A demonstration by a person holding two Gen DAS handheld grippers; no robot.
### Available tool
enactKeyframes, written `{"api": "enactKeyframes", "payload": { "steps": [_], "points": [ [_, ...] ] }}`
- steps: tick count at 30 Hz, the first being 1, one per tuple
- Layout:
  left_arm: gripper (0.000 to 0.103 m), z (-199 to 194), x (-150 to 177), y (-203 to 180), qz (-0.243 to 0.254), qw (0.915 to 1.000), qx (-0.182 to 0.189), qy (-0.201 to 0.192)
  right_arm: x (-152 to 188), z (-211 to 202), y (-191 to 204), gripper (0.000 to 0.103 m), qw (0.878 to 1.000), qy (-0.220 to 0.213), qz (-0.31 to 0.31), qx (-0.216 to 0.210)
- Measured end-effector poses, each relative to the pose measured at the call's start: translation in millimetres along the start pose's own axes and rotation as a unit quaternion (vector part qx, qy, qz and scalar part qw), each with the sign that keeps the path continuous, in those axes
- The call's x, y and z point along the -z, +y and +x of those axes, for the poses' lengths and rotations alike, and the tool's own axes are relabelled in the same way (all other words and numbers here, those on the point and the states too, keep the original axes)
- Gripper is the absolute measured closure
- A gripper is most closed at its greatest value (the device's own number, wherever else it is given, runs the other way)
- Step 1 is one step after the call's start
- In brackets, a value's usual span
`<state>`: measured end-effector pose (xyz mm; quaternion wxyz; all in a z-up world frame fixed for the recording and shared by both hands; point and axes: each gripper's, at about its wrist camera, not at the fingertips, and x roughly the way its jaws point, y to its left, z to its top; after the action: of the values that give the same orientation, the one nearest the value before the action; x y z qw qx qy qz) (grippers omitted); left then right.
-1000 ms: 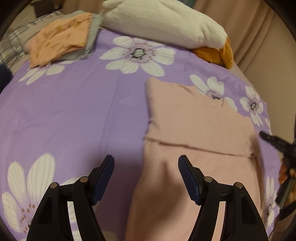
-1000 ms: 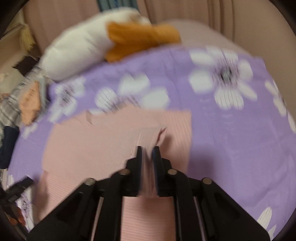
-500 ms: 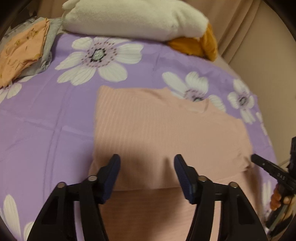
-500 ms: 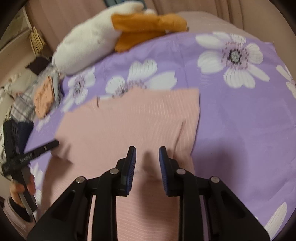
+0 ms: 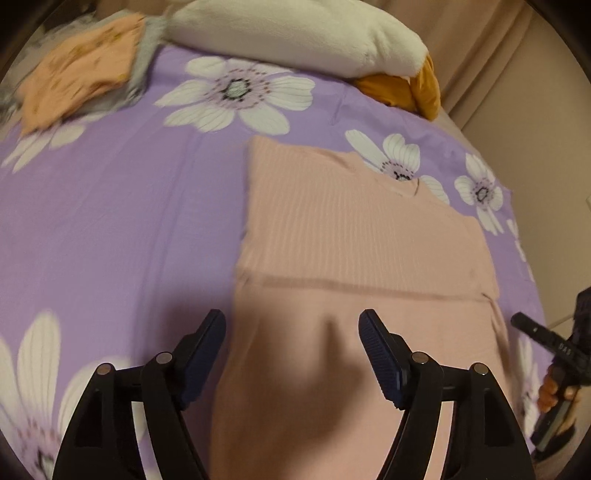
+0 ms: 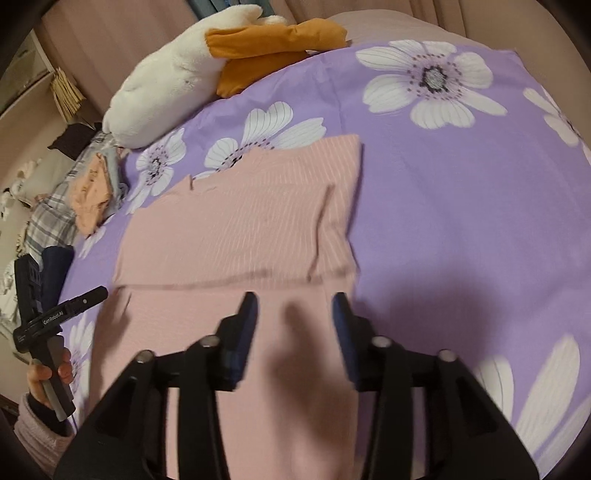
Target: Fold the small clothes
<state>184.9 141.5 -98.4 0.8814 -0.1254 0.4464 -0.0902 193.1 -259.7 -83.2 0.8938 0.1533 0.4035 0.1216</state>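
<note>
A pink ribbed top [image 5: 354,236] lies flat on the purple flowered bedsheet [image 5: 129,221], with its sleeves folded across the chest, leaving a horizontal fold edge. My left gripper [image 5: 291,332] is open and empty, hovering over the lower left part of the top. My right gripper [image 6: 295,310] is open and empty above the lower right part of the same top [image 6: 240,229], just below the folded sleeve edge. The right gripper's side shows at the right edge of the left wrist view [image 5: 554,354], and the left gripper shows at the left of the right wrist view [image 6: 55,317].
A white and orange plush toy [image 5: 295,33] lies along the far edge of the bed. A pile of folded clothes, with an orange piece on top [image 5: 77,81], sits at the far left corner. Beige curtains hang behind the bed.
My right gripper has opened and let go of the sleeve, which now lies folded on the top. Both grippers have drawn back toward the lower half of the top.
</note>
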Motion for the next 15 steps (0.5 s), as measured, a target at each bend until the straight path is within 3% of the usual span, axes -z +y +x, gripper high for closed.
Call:
{"api": "enactKeyframes", "payload": {
  "steps": [6, 12, 15],
  "points": [
    [0.029, -27, 51, 32, -0.051, 0.9972, 0.044, 0.031, 49, -32, -23, 0.053, 0.999, 0.009, 0.037, -0.019],
    [0.029, -42, 90, 32, -0.073, 0.9909, 0.103, 0.044, 96, -47, -39, 0.053, 0.995, 0.031, 0.084, -0.042],
    [0.029, -48, 104, 26, -0.072, 0.9879, 0.127, 0.052, 117, -53, -41, 0.053, 0.991, 0.04, 0.1, -0.073]
  ]
}}
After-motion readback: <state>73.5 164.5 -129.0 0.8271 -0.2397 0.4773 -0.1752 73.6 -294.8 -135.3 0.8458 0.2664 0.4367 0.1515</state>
